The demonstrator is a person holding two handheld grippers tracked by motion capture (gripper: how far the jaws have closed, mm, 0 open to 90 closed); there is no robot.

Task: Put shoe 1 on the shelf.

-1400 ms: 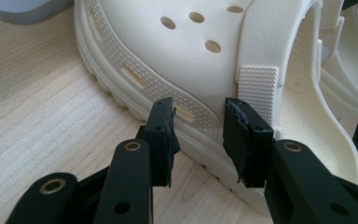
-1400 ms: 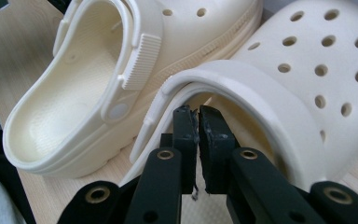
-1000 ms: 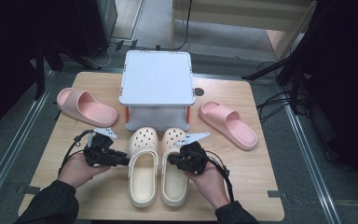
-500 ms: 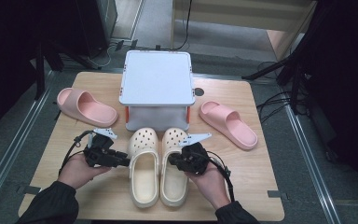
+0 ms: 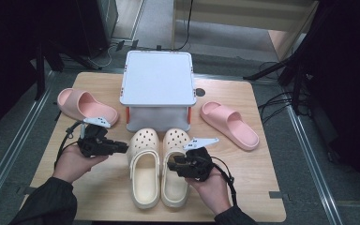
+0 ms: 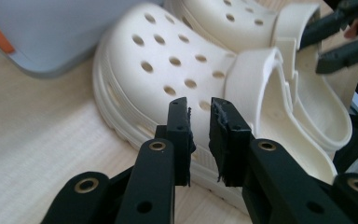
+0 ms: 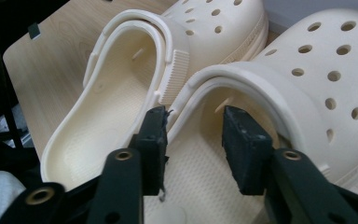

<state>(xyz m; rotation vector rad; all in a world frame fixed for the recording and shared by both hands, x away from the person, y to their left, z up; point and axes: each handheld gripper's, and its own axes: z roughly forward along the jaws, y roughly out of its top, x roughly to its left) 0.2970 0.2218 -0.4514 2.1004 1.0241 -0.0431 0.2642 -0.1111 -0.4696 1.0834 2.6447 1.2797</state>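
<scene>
Cream clogs (image 5: 159, 168) lie side by side on the desk (image 5: 272, 187), toes toward the white box (image 5: 157, 79) and heels toward the person, so their long axes run straight away from both hands. The left hand-held gripper (image 5: 124, 147) points sideways at the outer flank of the left clog (image 6: 168, 70); its jaws have just been closing and now stand a narrow gap apart with nothing between them, the tips just short of the sole's edge. The right hand-held gripper (image 5: 171, 165) sits over the right clog (image 7: 307, 84) near its heel opening. Its jaws have just been opening and stand apart, straddling the strap and collar rim without pressing on it, as far as I can judge. Each hand is nearer its own clog. Two pink slides (image 5: 86, 105) (image 5: 229, 124) lie farther out, one beyond each hand-held gripper.
</scene>
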